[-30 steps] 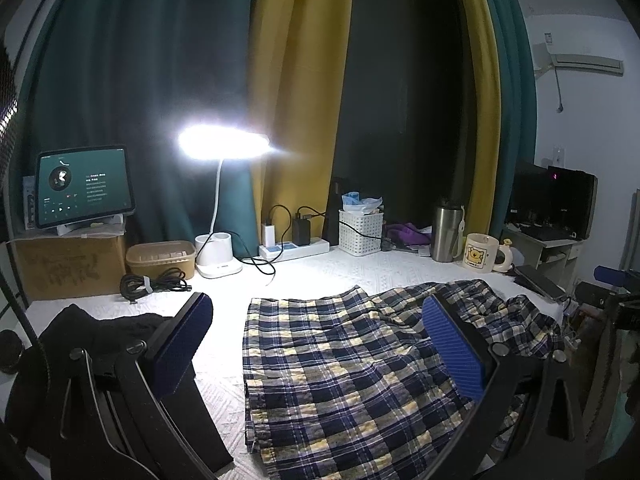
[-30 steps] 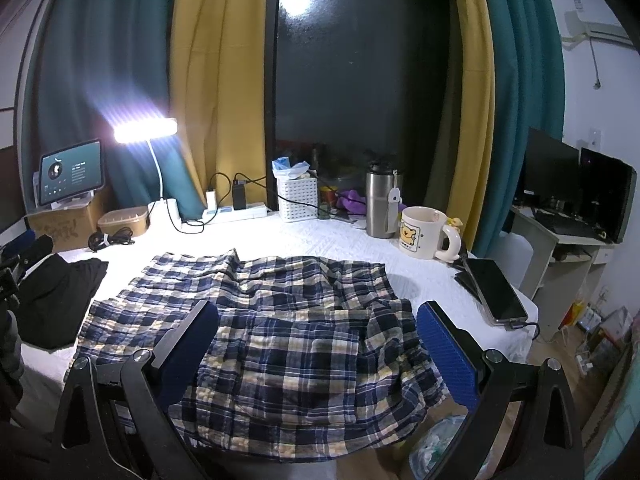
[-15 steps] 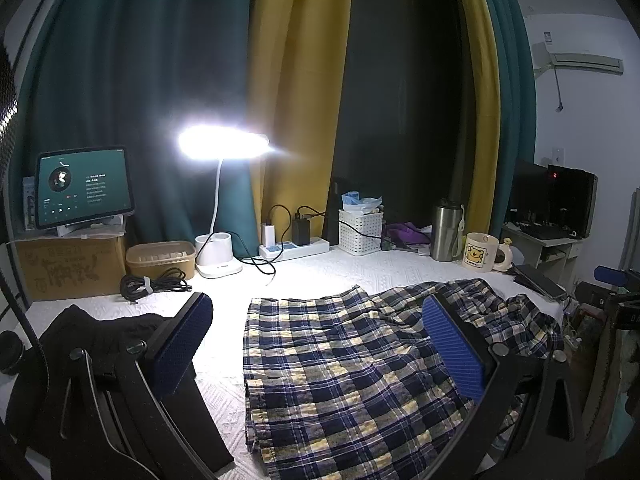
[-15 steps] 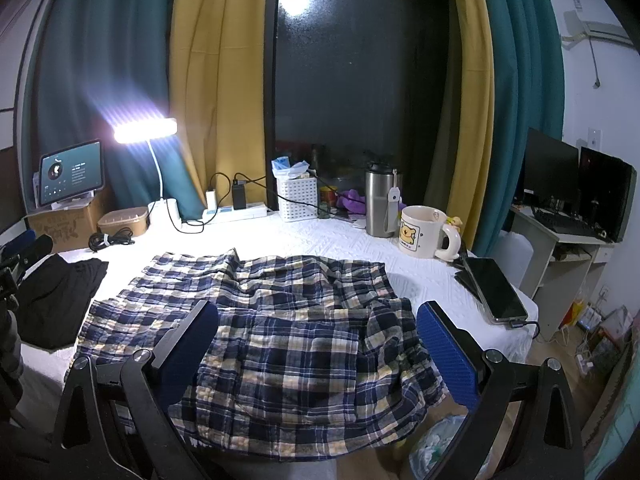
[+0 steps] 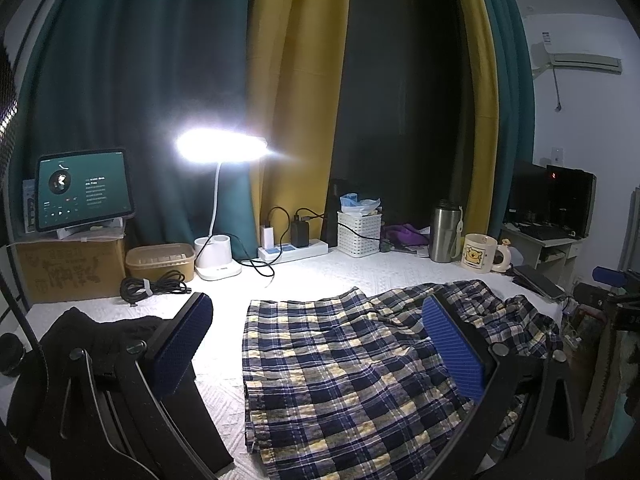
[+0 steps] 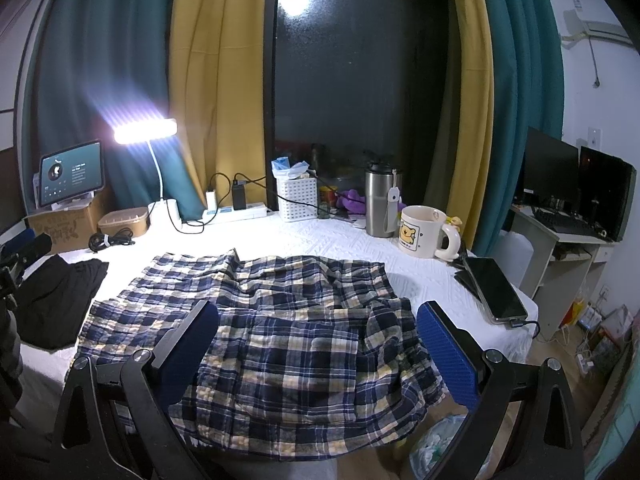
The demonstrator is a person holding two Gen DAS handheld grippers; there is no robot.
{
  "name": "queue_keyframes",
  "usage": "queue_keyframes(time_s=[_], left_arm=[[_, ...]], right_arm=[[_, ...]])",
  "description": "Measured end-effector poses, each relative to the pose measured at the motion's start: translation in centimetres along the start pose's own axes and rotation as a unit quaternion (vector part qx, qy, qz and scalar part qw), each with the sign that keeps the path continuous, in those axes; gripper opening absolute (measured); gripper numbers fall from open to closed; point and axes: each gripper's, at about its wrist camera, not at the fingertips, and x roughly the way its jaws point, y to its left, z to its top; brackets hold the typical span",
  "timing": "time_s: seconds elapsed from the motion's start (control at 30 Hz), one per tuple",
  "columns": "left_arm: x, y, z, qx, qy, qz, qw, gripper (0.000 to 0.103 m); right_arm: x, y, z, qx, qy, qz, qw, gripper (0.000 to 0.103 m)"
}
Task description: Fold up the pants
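A: Pants (image 6: pixel 280 332) haven't shifted in the last second; they lie rumpled across the worktop (image 6: pixel 340 240), waist end draped over its 6 o'clock edge. Folding hasn't begun.

B: I'm hovering the right hand-held gripper (image 6: pixel 318 354) above them, spread. The left hand-held gripper (image 5: pixel 318 346) likewise, empty.

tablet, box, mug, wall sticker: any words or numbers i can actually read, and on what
None can be read.
Tablet: lines of white text on the screen, too small.
Cardboard box: handwritten marks on its front, too dim and blurred.
Mug: cartoon bear with a caption under it, too small.
Sticker on the wall by the air conditioner: print too small.
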Motion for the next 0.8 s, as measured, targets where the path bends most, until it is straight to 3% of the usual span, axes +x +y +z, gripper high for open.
queue_keyframes(time_s=[0.8], left_arm=[[-0.04, -0.25, 0.19, 0.005, -0.002, -0.007, 1.0000, 0.103]], right_arm=[[0.10, -0.01, -0.03, 0.001, 0.001, 0.002, 1.000, 0.100]])
